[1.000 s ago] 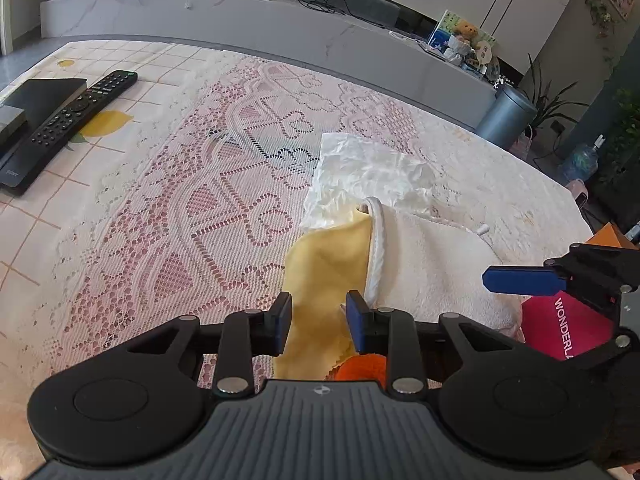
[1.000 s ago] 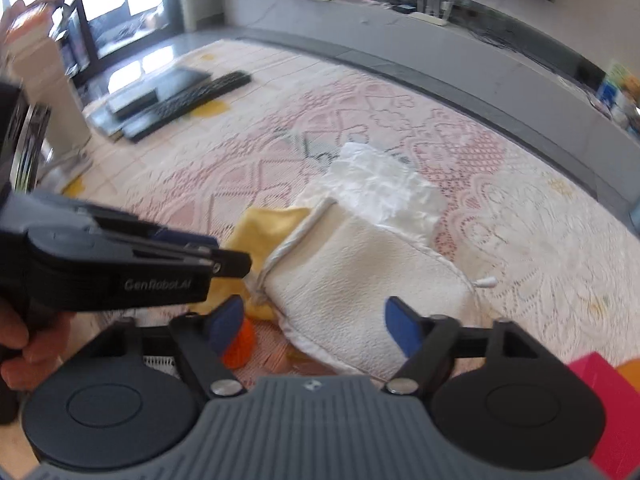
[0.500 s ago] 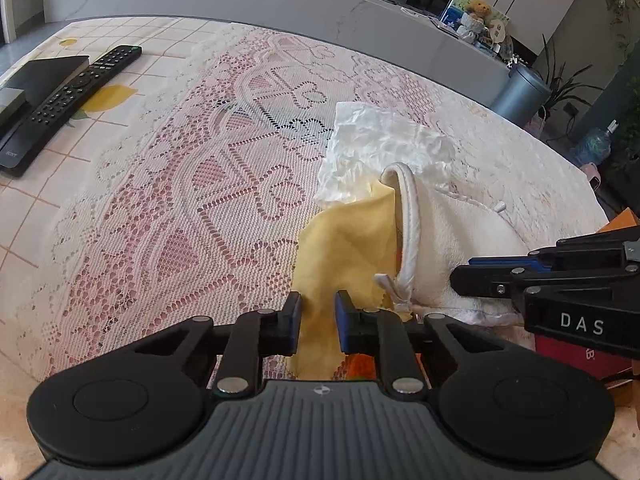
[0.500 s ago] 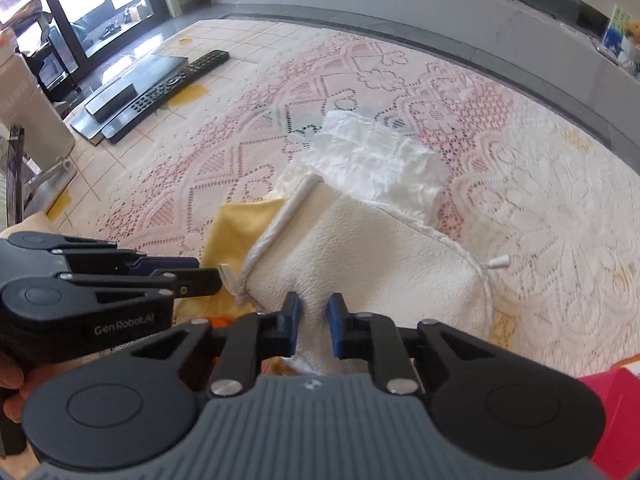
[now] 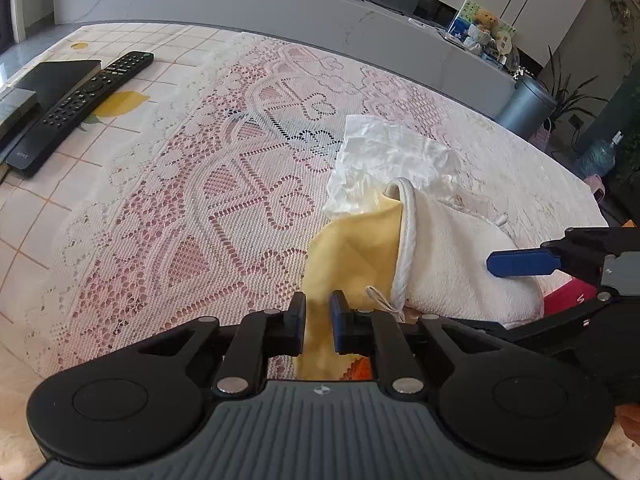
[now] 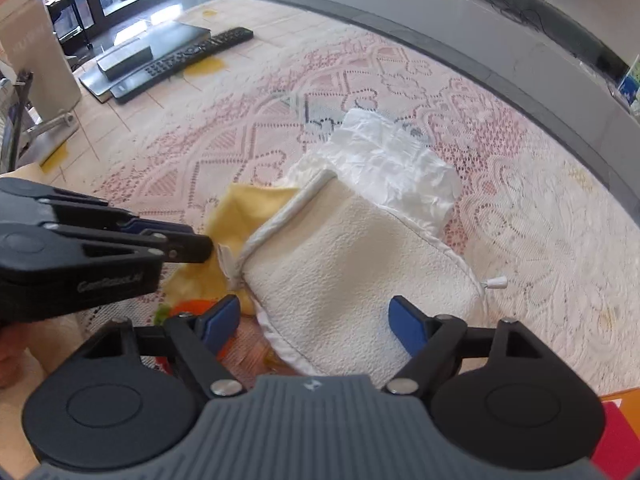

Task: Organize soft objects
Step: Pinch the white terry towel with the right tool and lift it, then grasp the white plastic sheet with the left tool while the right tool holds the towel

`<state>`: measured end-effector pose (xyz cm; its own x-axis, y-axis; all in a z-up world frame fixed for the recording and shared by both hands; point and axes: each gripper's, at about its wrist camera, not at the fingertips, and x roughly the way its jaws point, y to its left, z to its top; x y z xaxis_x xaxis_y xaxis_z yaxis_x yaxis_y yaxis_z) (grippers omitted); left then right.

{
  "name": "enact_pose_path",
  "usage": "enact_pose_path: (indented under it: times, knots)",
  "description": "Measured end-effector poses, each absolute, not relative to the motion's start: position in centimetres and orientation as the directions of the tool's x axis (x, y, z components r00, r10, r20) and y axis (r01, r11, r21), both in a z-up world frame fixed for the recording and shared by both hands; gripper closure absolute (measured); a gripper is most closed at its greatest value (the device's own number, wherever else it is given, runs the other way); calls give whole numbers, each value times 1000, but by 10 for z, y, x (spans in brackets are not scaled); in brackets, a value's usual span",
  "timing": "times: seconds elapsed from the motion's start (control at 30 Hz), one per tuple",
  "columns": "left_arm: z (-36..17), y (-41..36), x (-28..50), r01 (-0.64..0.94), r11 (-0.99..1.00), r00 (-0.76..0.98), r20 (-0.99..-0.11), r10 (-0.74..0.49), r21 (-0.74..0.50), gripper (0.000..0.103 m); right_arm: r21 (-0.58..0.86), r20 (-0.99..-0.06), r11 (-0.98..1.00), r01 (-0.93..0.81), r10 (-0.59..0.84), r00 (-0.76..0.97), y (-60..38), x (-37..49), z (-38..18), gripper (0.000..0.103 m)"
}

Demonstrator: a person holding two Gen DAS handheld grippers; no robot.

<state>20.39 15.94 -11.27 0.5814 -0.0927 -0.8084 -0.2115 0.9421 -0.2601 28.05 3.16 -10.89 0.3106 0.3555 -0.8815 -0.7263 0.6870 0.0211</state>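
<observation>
Closing on the near edge of the yellow cloth (image 5: pixel 352 256), the left hand-held gripper (image 5: pixel 318 320) has the fabric between its narrowing jaws; whether the pads already press it I cannot tell for sure, though a slim gap shows beside the cloth. That cloth pokes out of the mouth of the cream pouch (image 6: pixel 356 268), which lies on the lace-covered counter (image 5: pixel 180 200) with its long axis running from the corded mouth on the left away to the right, a crumpled white plastic bag (image 6: pixel 392 164) just beyond it. The right hand-held gripper (image 6: pixel 316 320) hovers above the pouch's near side, jaws opening wide and gripping nothing, the pouch body lying between and ahead of its blue pads. So the left hand is nearer the mouth and the cloth, the right nearer the pouch body. In my judgement the coming move turns on that split: one side holding the pouch while the other works the cloth along the pouch's length.
</observation>
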Motion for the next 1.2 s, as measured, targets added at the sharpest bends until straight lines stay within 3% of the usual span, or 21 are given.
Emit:
enact_pose_path:
  times: [0.1, 0.17, 0.27, 0.37, 0.63, 0.67, 0.73, 0.83, 1.03, 1.2]
  knots:
    - [-109, 159, 203, -208, 943, 594, -799, -88, -258, 88, 41, -884, 709, -704, 354, 305, 33, 287, -109, 42]
    - [-105, 160, 203, -200, 943, 604, -791, -95, -266, 88, 69, -887, 723, -687, 359, 289, 31, 294, -108, 67]
    - [-98, 160, 204, -182, 946, 615, -782, -104, -269, 88, 159, -886, 745, -648, 398, 240, 24, 303, -107, 85]
    - [-93, 160, 206, -156, 954, 618, -779, -109, -257, 88, 176, -879, 761, -624, 406, 248, 19, 304, -103, 94]
    - [-72, 166, 223, -14, 978, 670, -728, -143, -206, 87, 160, -820, 788, -595, 442, 364, -6, 313, -53, 96]
    - [-70, 166, 227, 4, 982, 674, -725, -141, -187, 84, 156, -812, 799, -582, 438, 385, -11, 318, -48, 96]
    - [-69, 166, 240, 66, 982, 670, -722, -174, -176, 65, 156, -801, 820, -551, 431, 416, -18, 330, -40, 96]
    - [-77, 163, 266, 126, 970, 625, -743, -239, -206, 46, 162, -811, 854, -495, 401, 426, -26, 350, -46, 96]
    - [-105, 152, 307, 217, 962, 600, -754, -267, -167, 29, 247, -840, 883, -399, 401, 366, -38, 372, -76, 96]
    - [-127, 149, 328, 189, 960, 542, -793, -277, -206, 30, 276, -842, 871, -406, 423, 336, -39, 373, -86, 96]
